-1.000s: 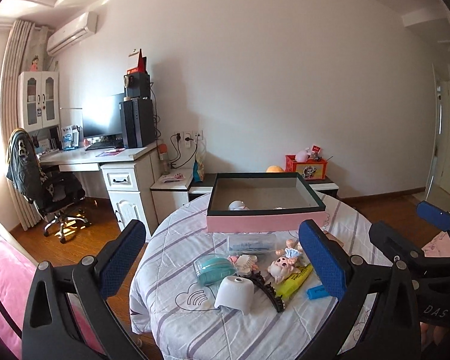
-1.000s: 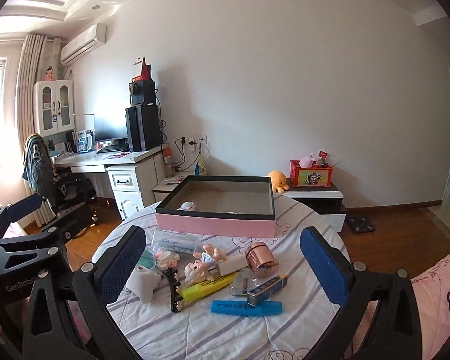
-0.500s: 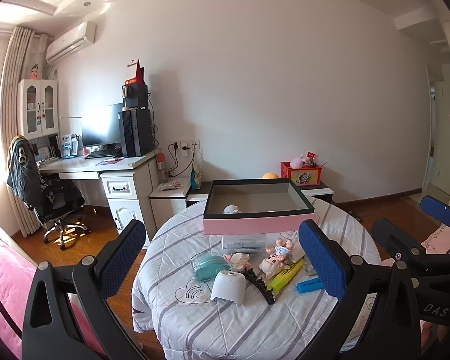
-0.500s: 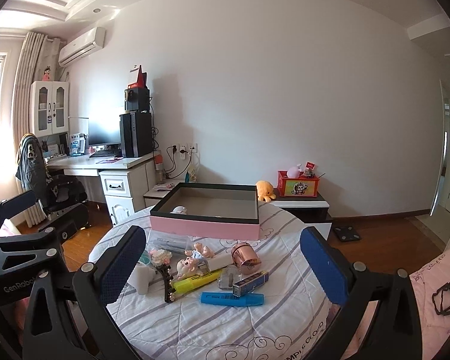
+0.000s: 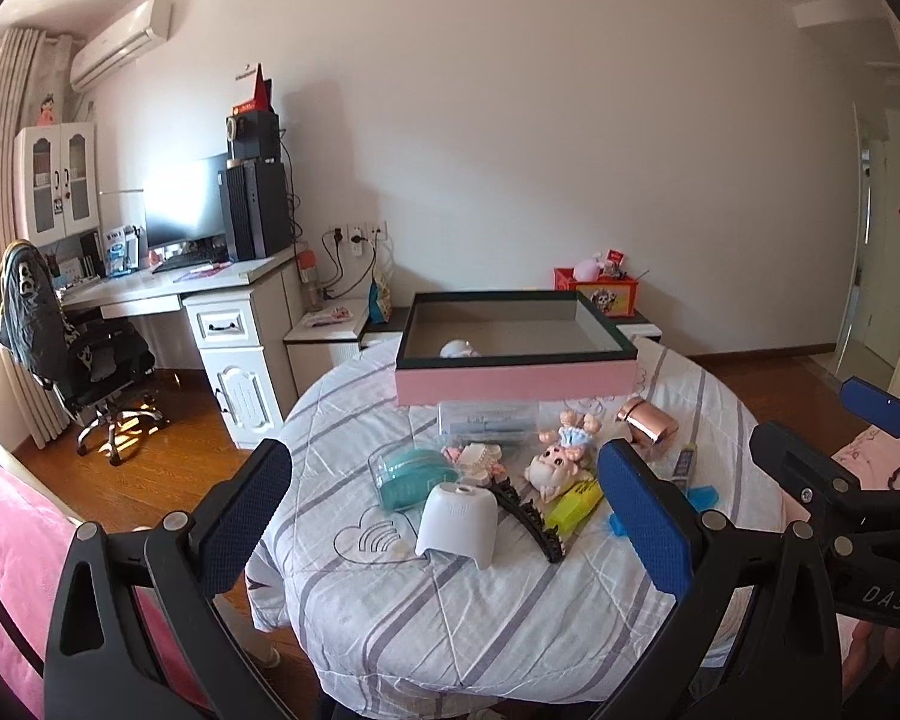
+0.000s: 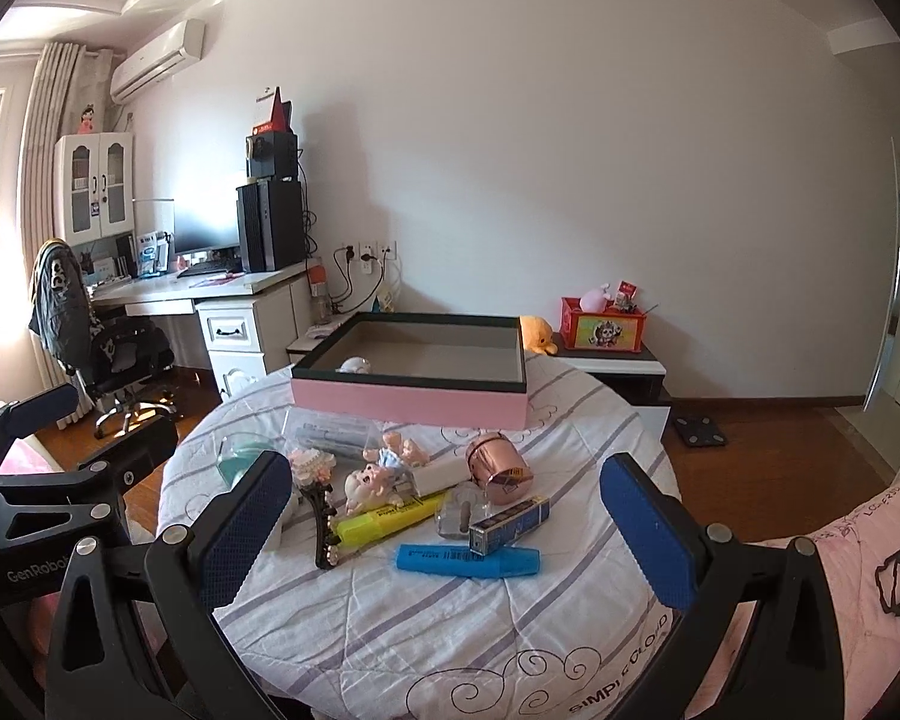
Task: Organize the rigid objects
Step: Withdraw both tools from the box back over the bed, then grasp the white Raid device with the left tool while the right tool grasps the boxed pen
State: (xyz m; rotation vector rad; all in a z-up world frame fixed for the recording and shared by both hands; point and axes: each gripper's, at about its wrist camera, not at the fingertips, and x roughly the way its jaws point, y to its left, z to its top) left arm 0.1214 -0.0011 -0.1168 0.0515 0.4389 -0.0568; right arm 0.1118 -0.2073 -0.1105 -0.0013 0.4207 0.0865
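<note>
A pink box with a dark rim (image 5: pixel 513 384) (image 6: pixel 408 402) stands open at the far side of the round table; a small white item (image 5: pixel 459 349) lies inside. In front of it lie loose objects: a white dome-shaped device (image 5: pixel 459 519), a teal case (image 5: pixel 411 474), a pig doll (image 5: pixel 549 468) (image 6: pixel 366 483), a black hair clip (image 5: pixel 534 519) (image 6: pixel 324 525), a yellow highlighter (image 6: pixel 390 519), a blue highlighter (image 6: pixel 468 560), a rose-gold cylinder (image 6: pixel 498 468) and a clear box (image 5: pixel 489 423). My left gripper (image 5: pixel 450 519) and right gripper (image 6: pixel 450 531) are open and empty, held back above the table's near edge.
The table wears a striped white cloth (image 5: pixel 390 612). A white desk with a monitor (image 5: pixel 210 294) and an office chair (image 5: pixel 84 354) stand at the left. A low cabinet with a red box (image 6: pixel 603 330) is behind the table. Pink bedding (image 6: pixel 840 588) lies at the right.
Both grippers have drawn back and risen slightly from the table, so the objects look smaller and lower. Both stay open. Nothing on the table has moved.
</note>
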